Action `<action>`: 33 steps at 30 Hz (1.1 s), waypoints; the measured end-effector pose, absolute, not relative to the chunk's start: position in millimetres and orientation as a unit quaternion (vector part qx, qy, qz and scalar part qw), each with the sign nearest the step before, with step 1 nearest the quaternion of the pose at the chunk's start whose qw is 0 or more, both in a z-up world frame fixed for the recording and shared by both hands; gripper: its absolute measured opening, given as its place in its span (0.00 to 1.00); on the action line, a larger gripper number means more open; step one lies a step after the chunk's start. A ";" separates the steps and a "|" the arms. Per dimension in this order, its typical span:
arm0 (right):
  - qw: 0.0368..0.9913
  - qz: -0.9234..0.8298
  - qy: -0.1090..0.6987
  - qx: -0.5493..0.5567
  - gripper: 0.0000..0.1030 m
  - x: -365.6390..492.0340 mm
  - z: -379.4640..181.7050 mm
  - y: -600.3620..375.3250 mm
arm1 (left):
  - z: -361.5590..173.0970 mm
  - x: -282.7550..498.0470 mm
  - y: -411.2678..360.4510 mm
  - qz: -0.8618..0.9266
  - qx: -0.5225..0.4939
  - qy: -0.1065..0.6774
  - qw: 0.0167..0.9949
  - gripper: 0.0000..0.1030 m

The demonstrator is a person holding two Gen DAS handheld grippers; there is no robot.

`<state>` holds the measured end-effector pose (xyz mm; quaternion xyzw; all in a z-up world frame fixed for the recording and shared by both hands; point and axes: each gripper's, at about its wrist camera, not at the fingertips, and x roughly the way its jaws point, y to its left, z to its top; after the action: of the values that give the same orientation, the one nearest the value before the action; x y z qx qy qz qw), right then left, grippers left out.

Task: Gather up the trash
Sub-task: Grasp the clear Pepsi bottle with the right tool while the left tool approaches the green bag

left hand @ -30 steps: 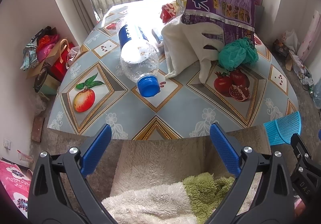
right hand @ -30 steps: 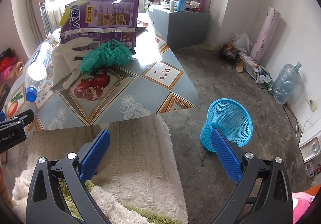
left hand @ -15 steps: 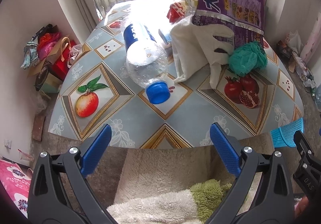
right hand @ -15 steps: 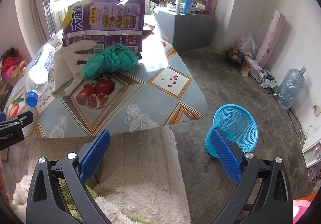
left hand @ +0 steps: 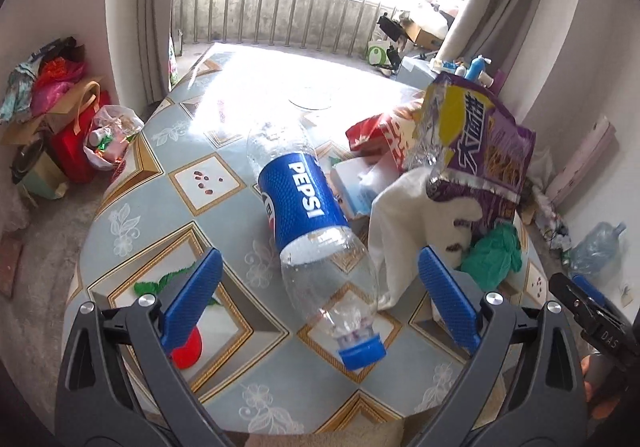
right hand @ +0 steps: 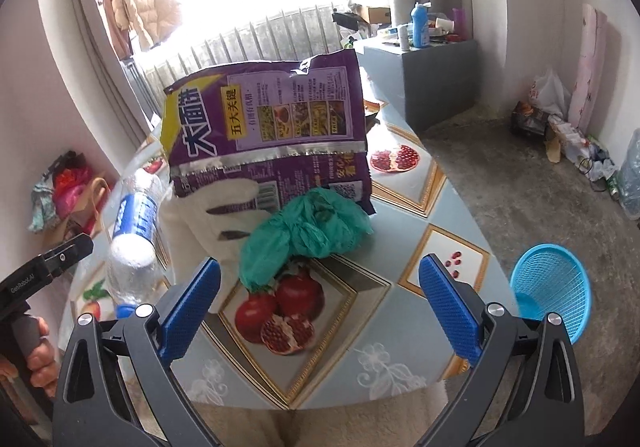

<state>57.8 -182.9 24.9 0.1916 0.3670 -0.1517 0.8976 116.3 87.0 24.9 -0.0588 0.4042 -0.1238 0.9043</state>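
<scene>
The left gripper stands wide open with nothing in it, its blue pads spread to either side of the bottle. The bottle lies on its side on the table straight ahead of this gripper, between the two fingers in the view, its blue cap pointing back toward the gripper and its base away. Whether the pads touch it cannot be told; they look clear of it. Just right of the bottle lies a white bag, and beyond that, ahead and to the right, a purple packet stands tilted. A green wad sits right of the white bag, close to the right finger. Farther ahead, behind the bottle, are a red wrapper and a small pale box.

The right gripper is also wide open and empty, held over the near edge of the table. The green wad lies just ahead of it, between its fingers in the view and nearer the left one, touching the foot of the purple packet. The white bag is ahead to the left, the bottle farther left still. A blue basket stands on the floor to the right, beyond the right finger and apart from the table. At the far left edge a hand grips the other tool's handle.
</scene>
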 end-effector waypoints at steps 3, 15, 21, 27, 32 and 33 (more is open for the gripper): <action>0.890 -0.153 0.368 0.223 0.83 72.1 20.4 -189.7 | 18.5 137.9 91.2 -0.126 -0.076 0.418 0.896 0.91; 0.912 0.074 0.380 0.138 0.73 152.3 47.9 -81.2 | 6.5 149.0 155.3 -0.053 -0.109 0.392 0.912 0.91; 0.884 0.124 0.436 0.111 0.67 216.2 29.9 -37.2 | -0.8 144.7 179.1 -0.054 -0.116 0.391 0.912 0.82; 0.859 0.132 0.483 0.103 0.66 252.7 13.4 -27.0 | -20.1 146.3 201.2 -0.056 -0.148 0.415 0.896 0.53; 0.836 0.122 0.528 0.088 0.60 269.9 -15.5 -22.4 | -27.4 142.5 212.8 -0.064 -0.165 0.423 0.889 0.38; 0.834 0.124 0.530 0.091 0.58 269.3 -18.4 -22.1 | -27.9 142.1 213.0 -0.068 -0.168 0.425 0.887 0.36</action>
<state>269.3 -22.1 -18.4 0.0911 0.5303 0.1236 0.8338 142.1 213.0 -27.9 -0.1678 0.4250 -0.0680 0.8869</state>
